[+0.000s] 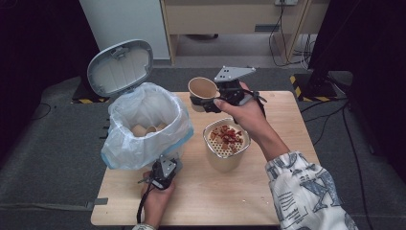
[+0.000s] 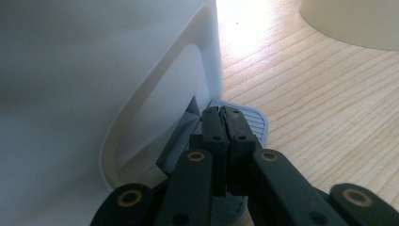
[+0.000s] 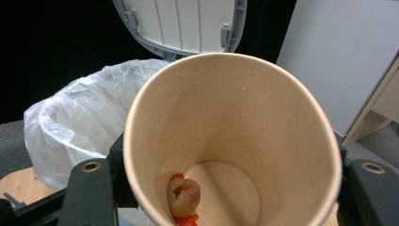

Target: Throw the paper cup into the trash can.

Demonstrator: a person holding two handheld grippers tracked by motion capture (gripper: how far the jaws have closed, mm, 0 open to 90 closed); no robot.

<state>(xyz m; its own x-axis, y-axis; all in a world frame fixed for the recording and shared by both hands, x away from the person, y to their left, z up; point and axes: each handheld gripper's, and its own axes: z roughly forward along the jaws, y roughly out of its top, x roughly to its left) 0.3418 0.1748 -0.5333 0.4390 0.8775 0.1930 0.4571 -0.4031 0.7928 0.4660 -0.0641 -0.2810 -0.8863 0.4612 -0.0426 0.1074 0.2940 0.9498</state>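
Note:
A tan paper cup [image 1: 202, 88] is tilted on its side above the table's far edge, with my right gripper [image 1: 207, 103] shut on it. In the right gripper view the cup [image 3: 263, 122] holds a pale food lump on red scraps [image 3: 183, 197], and black fingers [image 3: 89, 190] flank it. The white pedal bin [image 1: 119, 122] has a plastic liner and stands at the table's left with its lid [image 1: 119, 67] up. My left gripper [image 1: 163, 175] is shut, its tips [image 2: 222, 115] resting on the bin's grey pedal [image 2: 256, 125].
A cream pot [image 1: 213, 155] with a perforated insert full of red scraps [image 1: 227, 136] stands mid-table, right of the bin. Paper cups [image 1: 146, 129] lie inside the bin. Bare wood [image 1: 215, 196] lies at the front. Cables run on the floor beyond.

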